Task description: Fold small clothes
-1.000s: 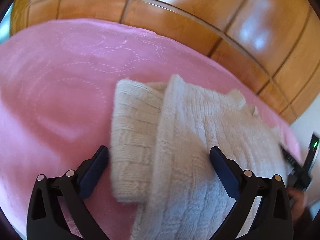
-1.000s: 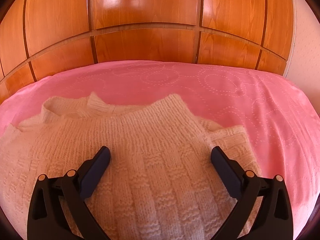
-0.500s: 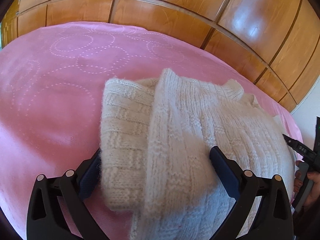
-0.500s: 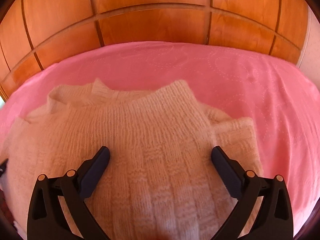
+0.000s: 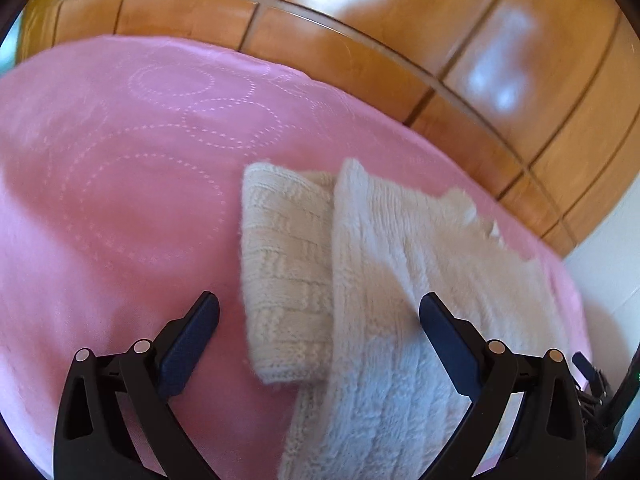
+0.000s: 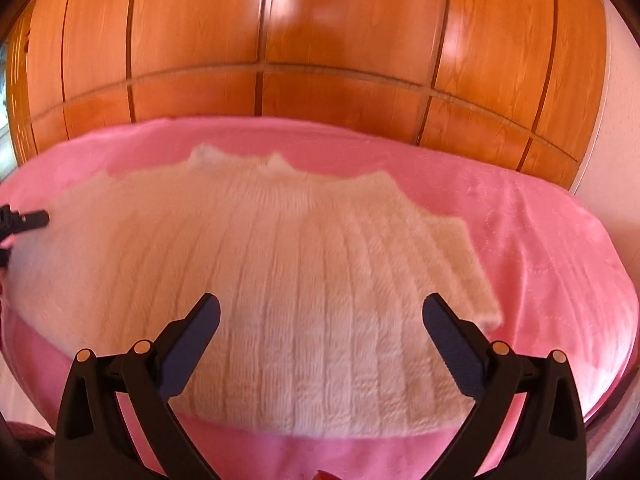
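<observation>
- Writing: no brand, label or lettering can be read in either view; both views are slightly blurred.
- Left gripper (image 5: 319,312): jaws spread wide, released, holding nothing. It hangs above the sweater's (image 5: 404,280) folded left part; contact with the knit cannot be confirmed.
- Right gripper (image 6: 321,313): jaws spread wide, released, holding nothing. It hangs above the sweater's (image 6: 260,280) near hem; contact cannot be confirmed.
- The right gripper's tip shows at the lower right edge of the left view, beside the sweater; the left gripper's tip shows at the left edge of the right view, at the sweater's side.
- Sweater: cream, fluffy knit with vertical ribs and a basket-weave block pattern. It lies flat on the bed (image 5: 120,208), collar toward the far edge, hem toward the near edge.
- In the left view a sleeve (image 5: 286,264) lies lengthwise beside the body, with a body fold partly lapping over it. In the right view a sleeve portion (image 6: 460,264) juts out from under the body toward the bed's right edge.
- Bed: pink cover stitched with dotted circles.
- Wall (image 6: 320,40): glossy wooden panels behind the bed's far edge.
</observation>
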`<state>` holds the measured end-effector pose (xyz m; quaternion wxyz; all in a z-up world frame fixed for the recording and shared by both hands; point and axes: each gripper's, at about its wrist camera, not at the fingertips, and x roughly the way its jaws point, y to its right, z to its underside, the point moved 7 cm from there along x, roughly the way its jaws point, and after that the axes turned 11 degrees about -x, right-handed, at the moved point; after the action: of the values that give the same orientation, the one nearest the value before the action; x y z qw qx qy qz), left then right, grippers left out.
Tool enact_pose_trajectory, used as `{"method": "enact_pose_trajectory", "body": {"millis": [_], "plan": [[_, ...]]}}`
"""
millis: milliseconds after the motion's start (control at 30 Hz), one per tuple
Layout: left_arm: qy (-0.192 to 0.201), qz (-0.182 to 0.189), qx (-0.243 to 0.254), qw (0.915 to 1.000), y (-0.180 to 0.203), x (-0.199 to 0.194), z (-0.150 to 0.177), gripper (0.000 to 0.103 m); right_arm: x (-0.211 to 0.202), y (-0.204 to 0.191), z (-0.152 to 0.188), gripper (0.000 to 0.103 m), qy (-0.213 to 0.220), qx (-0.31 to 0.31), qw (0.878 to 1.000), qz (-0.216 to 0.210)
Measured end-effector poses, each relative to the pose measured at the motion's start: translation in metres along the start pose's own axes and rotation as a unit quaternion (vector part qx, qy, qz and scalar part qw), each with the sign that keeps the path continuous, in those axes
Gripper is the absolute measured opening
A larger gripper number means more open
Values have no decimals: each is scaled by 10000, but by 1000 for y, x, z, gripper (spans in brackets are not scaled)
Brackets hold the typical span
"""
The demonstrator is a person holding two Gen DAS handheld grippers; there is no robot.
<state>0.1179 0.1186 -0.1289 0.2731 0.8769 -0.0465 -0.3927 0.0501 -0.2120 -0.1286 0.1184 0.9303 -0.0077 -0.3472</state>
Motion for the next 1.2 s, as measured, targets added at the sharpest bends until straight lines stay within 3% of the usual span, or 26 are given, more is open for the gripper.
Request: {"method": "enact_pose_trajectory", "body": {"millis": [33, 100, 267, 367, 400, 467, 633, 800, 967, 1200], "plan": [[-46, 7, 37, 10000, 1, 2, 2, 99, 10, -2, 7, 101, -253, -1, 9997, -41], [-31, 7, 91, 10000, 3, 5, 2, 99, 14, -1, 12, 101, -133, 263, 9995, -88], [-214, 174, -12, 9996, 13, 19, -2, 94, 14, -3, 11, 101, -66, 200, 9997, 130], [-236, 111, -436, 9987, 7, 19, -6, 81, 13, -2, 14, 101, -6, 333, 9994, 104], [-246, 121, -564, 9980, 5, 17, -8, 69, 13, -3, 14, 101, 12, 332, 9994, 122], [-363, 253, -768, 9961, 3, 17, -9, 57, 12, -3, 14, 101, 58, 366, 9992, 162], [-413, 243, -384, 9981, 10, 17, -5, 42, 10, -2, 15, 101, 129, 451, 9987, 181], [-426, 416, -527, 9968, 12, 12, -11, 24, 9, -2, 15, 101, 131, 473, 9987, 163], [-47, 460, -195, 9987, 43, -9, -22, 21, 8, -1, 16, 101, 98, 500, 9986, 129], [193, 1344, 477, 9896, 125, -48, -33, 20, 7, -1, 15, 101, 63, 504, 9986, 113]]}}
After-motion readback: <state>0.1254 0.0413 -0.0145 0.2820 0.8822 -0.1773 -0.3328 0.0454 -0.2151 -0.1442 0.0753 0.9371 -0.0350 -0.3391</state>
